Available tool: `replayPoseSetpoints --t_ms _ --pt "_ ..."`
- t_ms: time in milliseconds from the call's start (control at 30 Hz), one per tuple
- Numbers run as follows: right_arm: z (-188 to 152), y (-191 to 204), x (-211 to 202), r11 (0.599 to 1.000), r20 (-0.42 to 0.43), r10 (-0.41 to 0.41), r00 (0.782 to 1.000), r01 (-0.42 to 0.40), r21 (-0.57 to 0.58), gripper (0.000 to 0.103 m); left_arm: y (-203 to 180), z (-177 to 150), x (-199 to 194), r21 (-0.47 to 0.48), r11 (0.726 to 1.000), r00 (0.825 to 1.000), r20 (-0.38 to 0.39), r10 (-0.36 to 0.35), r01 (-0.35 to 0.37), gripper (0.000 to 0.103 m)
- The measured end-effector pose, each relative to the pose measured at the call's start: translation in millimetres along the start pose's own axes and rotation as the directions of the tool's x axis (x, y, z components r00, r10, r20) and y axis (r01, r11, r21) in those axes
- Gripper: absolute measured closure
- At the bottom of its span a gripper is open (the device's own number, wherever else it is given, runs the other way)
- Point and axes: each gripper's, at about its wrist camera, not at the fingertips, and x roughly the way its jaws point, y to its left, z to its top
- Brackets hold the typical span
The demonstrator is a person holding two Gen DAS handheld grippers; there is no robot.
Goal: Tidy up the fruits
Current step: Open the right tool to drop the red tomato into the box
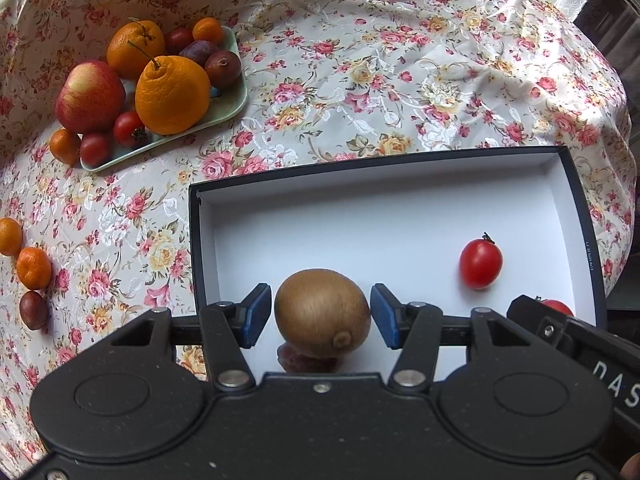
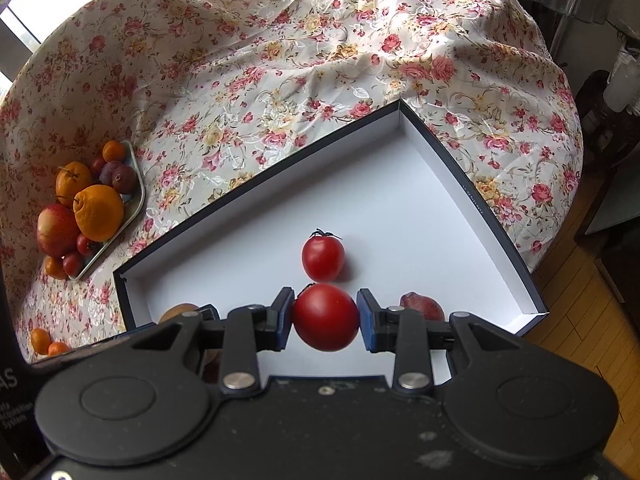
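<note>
The left tool (image 1: 322, 316) stands open around the firm, fuzzy kiwi (image 1: 322, 314), while the right tool (image 2: 325, 316) presses the soft, smooth tomato (image 2: 325, 317) at its widest middle, so gentle force seems wise

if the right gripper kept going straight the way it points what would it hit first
Probably the stemmed cherry tomato lying on the box floor, directly ahead of the right gripper and the tomato between its fingers. Depth is unclear; it might pass above.

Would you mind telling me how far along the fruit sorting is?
Early stage. One cherry tomato and a plum already lie in the box. The left gripper brackets a kiwi; the right gripper holds a tomato. The green tray remains piled, with tangerines loose.
</note>
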Motion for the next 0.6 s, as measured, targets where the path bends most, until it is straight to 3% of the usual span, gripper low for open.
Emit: replayPoseSetpoints --t_ms 233,600 --pt "2 2 4 1.000 -0.033 0.007 0.999 -0.007 0.019 0.067 5 -1 4 -0.012 1.000 0.999 -0.034 -0.006 0.006 0.043" --pt "6 8 6 0.998 -0.030 0.002 1.000 0.000 0.055 0.067 15 -2 -6 -0.018 1.000 1.000 -0.011 -0.006 0.006 0.043"
